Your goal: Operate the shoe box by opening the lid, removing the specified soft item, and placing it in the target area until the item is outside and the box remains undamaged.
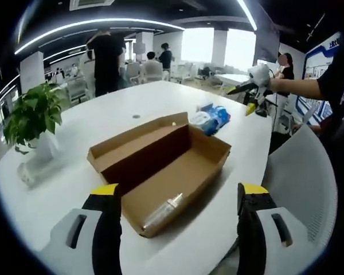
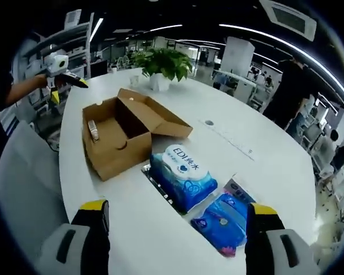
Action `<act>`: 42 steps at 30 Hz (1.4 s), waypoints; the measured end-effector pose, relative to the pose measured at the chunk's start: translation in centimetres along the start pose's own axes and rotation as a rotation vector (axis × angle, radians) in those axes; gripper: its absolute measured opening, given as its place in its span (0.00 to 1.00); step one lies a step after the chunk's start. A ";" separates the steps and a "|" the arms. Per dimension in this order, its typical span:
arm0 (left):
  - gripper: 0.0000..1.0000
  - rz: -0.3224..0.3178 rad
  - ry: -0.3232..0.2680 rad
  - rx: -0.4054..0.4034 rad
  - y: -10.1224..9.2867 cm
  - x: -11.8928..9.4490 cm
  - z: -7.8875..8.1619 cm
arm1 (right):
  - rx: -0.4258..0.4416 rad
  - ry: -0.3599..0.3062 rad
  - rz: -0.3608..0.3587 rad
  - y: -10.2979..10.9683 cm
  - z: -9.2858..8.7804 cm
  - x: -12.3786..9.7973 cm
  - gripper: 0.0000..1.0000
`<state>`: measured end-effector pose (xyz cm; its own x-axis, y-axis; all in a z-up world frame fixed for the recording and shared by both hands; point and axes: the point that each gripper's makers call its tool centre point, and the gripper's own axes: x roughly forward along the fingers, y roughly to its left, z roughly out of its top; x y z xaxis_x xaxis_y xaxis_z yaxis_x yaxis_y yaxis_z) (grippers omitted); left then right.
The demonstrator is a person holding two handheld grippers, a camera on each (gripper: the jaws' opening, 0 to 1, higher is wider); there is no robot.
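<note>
The brown cardboard shoe box (image 1: 160,172) (image 2: 120,137) stands open on the white table, its lid folded back. A small clear wrapped item (image 1: 163,209) (image 2: 93,129) lies inside against one end wall. Two soft packs sit just outside the box: a blue-and-white wipes pack (image 2: 180,175) (image 1: 202,118) and a darker blue pack (image 2: 223,220) (image 1: 218,117). My left gripper (image 1: 179,192) hovers open at the box's near end. My right gripper (image 2: 178,209) is open and empty, above the table short of the packs. In the left gripper view a hand holds the right gripper (image 1: 251,86) aloft.
A potted plant (image 1: 31,114) (image 2: 160,63) stands on the table beyond the box. White chairs (image 1: 304,177) (image 2: 23,189) are pushed up to the table edge. A cable slot (image 2: 152,175) lies under the wipes pack. People stand in the office behind.
</note>
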<state>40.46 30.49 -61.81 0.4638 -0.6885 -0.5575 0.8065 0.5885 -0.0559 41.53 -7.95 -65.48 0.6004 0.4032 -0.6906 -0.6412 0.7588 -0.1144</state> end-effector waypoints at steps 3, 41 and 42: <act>0.78 -0.003 0.017 0.018 0.5 0.4 0.2 | 0.012 -0.013 -0.010 0.8 0.0 -0.3 1.00; 0.56 -0.099 0.265 0.290 4.3 7.6 0.4 | 0.203 -0.164 -0.216 8.7 -0.1 -4.5 1.00; 0.56 -0.103 0.272 0.295 4.3 7.7 0.3 | 0.208 -0.167 -0.218 8.9 0.0 -4.5 1.00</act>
<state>47.59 27.57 -66.09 0.2933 -0.5772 -0.7621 0.9326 0.3483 0.0951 33.11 -3.02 -63.39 0.7932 0.2854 -0.5379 -0.3884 0.9175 -0.0859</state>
